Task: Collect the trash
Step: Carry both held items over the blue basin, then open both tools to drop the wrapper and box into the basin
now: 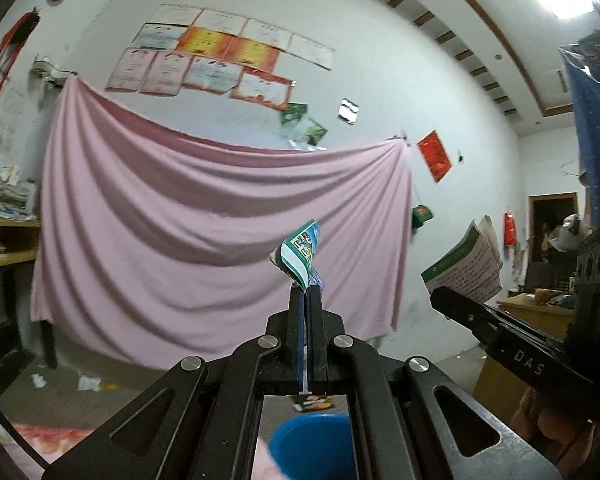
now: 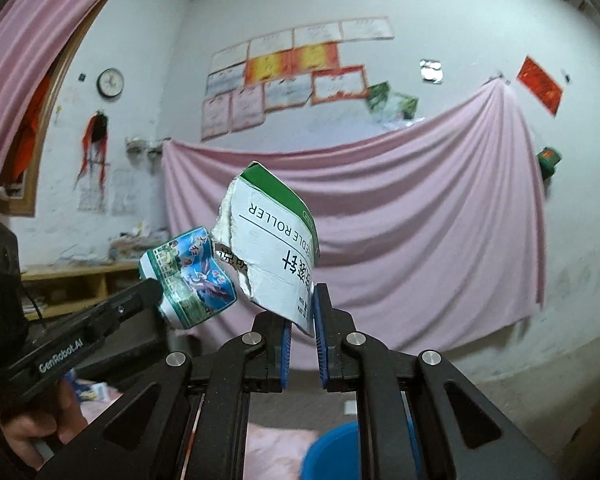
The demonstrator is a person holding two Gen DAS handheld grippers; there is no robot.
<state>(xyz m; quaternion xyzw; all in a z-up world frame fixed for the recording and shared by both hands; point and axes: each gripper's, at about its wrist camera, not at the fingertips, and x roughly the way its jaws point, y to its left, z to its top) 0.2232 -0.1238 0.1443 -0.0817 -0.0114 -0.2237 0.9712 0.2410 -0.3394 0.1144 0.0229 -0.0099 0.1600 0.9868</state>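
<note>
My left gripper (image 1: 306,290) is shut on a crumpled blue-green packet (image 1: 303,254), which stands up from its fingertips. In the right wrist view the same left gripper (image 2: 150,292) comes in from the left with that packet (image 2: 192,276). My right gripper (image 2: 305,312) is shut on the lower corner of a torn white-and-green carton (image 2: 272,236) printed "ROLLER". The left wrist view shows the right gripper (image 1: 446,296) at the right edge with the carton (image 1: 466,268). A blue bin (image 1: 312,440) (image 2: 332,454) lies below both grippers, mostly hidden by them.
A pink sheet (image 1: 220,220) hangs across the white wall ahead. Wooden shelves with stacked papers (image 1: 4,216) stand at the left and a wooden desk (image 1: 536,312) at the right. Paper scraps (image 1: 88,382) lie on the floor. A person's hand (image 2: 28,432) holds the left gripper.
</note>
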